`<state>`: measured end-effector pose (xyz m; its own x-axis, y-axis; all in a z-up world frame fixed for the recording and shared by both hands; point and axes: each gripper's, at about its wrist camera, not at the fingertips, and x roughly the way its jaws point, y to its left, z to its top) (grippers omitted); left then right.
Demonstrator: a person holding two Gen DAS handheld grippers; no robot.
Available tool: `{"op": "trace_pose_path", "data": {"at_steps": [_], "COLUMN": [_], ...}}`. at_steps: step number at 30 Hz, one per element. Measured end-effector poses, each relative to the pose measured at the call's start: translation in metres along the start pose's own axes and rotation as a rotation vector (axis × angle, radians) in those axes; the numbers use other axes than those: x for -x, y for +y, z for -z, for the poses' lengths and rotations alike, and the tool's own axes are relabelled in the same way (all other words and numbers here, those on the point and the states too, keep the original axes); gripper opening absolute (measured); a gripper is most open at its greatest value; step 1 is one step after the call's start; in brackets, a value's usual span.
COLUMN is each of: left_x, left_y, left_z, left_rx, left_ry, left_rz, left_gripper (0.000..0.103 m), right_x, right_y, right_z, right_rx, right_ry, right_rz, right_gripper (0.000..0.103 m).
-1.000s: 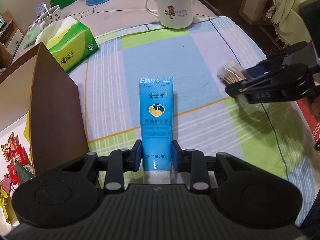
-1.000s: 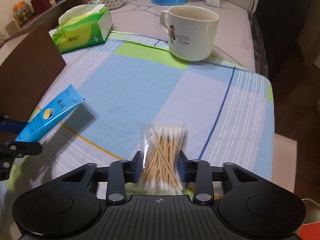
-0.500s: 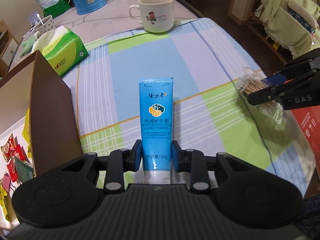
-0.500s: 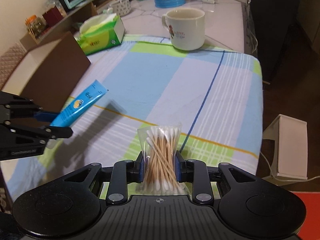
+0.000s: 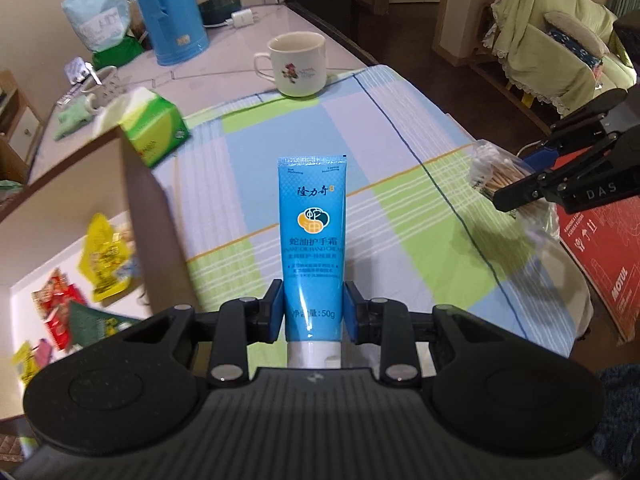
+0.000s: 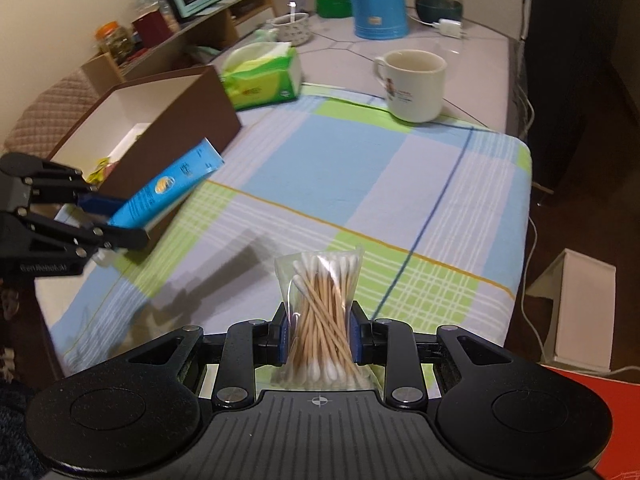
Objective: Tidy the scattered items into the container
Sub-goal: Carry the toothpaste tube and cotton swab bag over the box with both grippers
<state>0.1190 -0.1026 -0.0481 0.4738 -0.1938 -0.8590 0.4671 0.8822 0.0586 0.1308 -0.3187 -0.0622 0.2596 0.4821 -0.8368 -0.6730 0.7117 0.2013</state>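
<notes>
My left gripper [image 5: 313, 307] is shut on a blue hand cream tube [image 5: 313, 236], held in the air above the checked cloth. The same tube [image 6: 168, 186] shows in the right wrist view, tilted up beside the box. My right gripper [image 6: 320, 338] is shut on a clear bag of cotton swabs [image 6: 320, 308], also lifted off the table; that bag [image 5: 498, 178] appears at the right of the left wrist view. A brown box with a white inside [image 5: 156, 216] stands open to my left, with several snack packets [image 5: 104, 256] in it.
A white mug [image 6: 414, 84] and a green tissue pack [image 6: 262, 76] stand at the cloth's far edge. Behind them are a blue thermos [image 5: 166, 10] and a small cup [image 5: 98, 88]. The table edge drops off on the right; a red carton [image 5: 608, 248] lies below.
Both grippers have risen and pulled back from the table with their loads. The box interior and its packets have come into the left wrist view.
</notes>
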Motion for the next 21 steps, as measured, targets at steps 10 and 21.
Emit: {"op": "trace_pose_path", "data": {"at_steps": [10,21], "left_x": [0.054,0.093], "left_y": [0.035,0.113], "left_z": [0.033,0.066], "left_rx": [0.021,0.057], "left_ry": [-0.04,-0.053], "left_rz": [-0.032,-0.129], "left_gripper": [0.026,0.026], "right_x": [-0.008,-0.023], "right_y": [0.058,0.13], "right_z": [-0.017,-0.07], "right_rx": [0.091,0.21], "right_ry": [-0.011,-0.062], "right_rz": [-0.089,-0.157], "right_gripper": [0.027,0.027]}}
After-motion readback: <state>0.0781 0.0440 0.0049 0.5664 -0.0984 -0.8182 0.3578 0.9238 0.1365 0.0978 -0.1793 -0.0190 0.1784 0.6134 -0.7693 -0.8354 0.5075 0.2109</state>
